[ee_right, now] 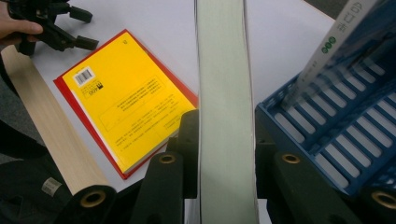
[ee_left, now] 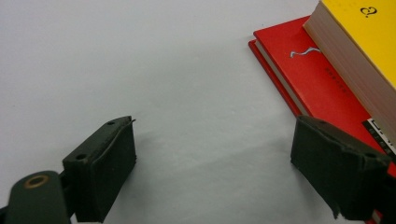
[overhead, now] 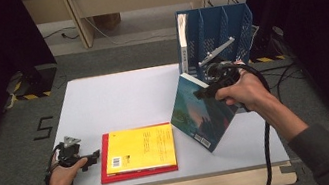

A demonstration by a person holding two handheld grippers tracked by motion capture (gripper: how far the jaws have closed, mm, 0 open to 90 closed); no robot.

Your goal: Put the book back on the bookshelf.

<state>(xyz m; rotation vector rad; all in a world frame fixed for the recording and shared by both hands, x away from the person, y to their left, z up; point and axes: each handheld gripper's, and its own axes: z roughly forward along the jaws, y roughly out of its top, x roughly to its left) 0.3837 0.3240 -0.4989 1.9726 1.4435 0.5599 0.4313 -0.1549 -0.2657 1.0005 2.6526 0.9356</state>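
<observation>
At the near left edge of the white table point(overhead: 117, 95), we held the left gripper point(overhead: 93, 156) low over the surface, its jaws spread wide with nothing between them; in the left gripper view the bare tabletop lay between the two black pads. Just beside that gripper, towards the table's middle, a yellow book point(overhead: 140, 149) lay flat on top of a red book point(overhead: 104, 162), the red cover showing as a narrow border along the left and near edges of the yellow one. The left gripper's right-hand pad point(ee_left: 336, 165) stood over the near corner of the red book in its own view; we could not tell whether it touched it. Farther along on the right, we gripped a teal-covered book point(overhead: 201, 114) with the right gripper point(overhead: 205, 90), the jaws pinched on its upper edge. The right gripper view confirmed this: both pads pressed against the covers, with the pale page block point(ee_right: 225, 116) running upward between them. The teal-covered book was raised and tilted, its lower corner near the tabletop, and it stood between the stacked books and the blue file rack point(overhead: 215, 30). The rack stood at the far right edge of the table, just behind the held book. A white-spined book point(overhead: 183, 31) stood upright in the rack's leftmost compartment.
</observation>
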